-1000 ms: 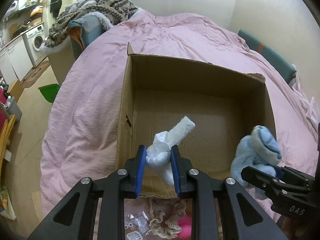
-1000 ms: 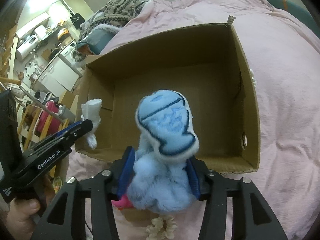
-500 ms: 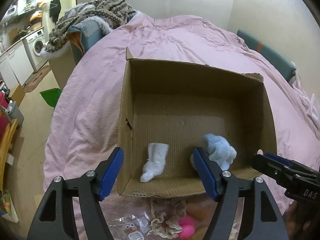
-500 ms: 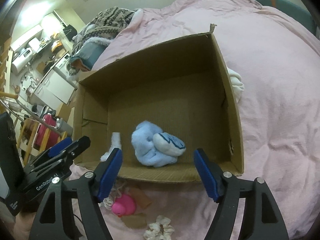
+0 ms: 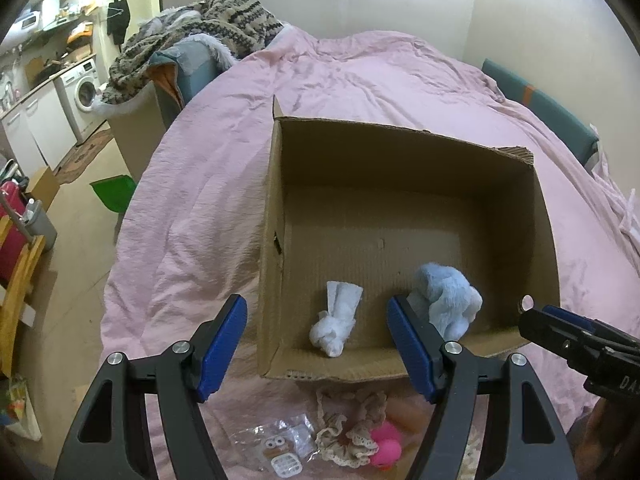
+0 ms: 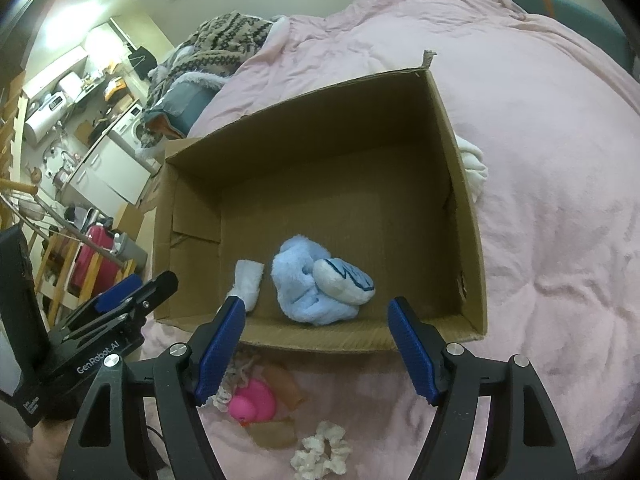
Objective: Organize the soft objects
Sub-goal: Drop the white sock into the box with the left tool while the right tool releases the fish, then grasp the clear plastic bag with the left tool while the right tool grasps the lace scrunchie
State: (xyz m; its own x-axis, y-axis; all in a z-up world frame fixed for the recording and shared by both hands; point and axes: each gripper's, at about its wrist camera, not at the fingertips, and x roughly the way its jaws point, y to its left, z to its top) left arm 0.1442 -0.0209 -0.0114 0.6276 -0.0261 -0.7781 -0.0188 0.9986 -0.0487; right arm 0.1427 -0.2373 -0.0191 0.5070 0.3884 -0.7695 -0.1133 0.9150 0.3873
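Dropped white sock [image 5: 336, 322] lies lengthwise toward box's [image 5: 276, 208] far wall.

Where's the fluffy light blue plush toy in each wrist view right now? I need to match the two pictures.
Left wrist view: the light blue plush toy lies low and right inside the cardboard box, partly behind the right blue finger.
Right wrist view: the toy lies low and centre in the box, near its front wall.
Shared landmark: the white cloth, just left of the toy in both.

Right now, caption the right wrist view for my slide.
Open right gripper above a cardboard box holding a blue plush toy and white cloth.
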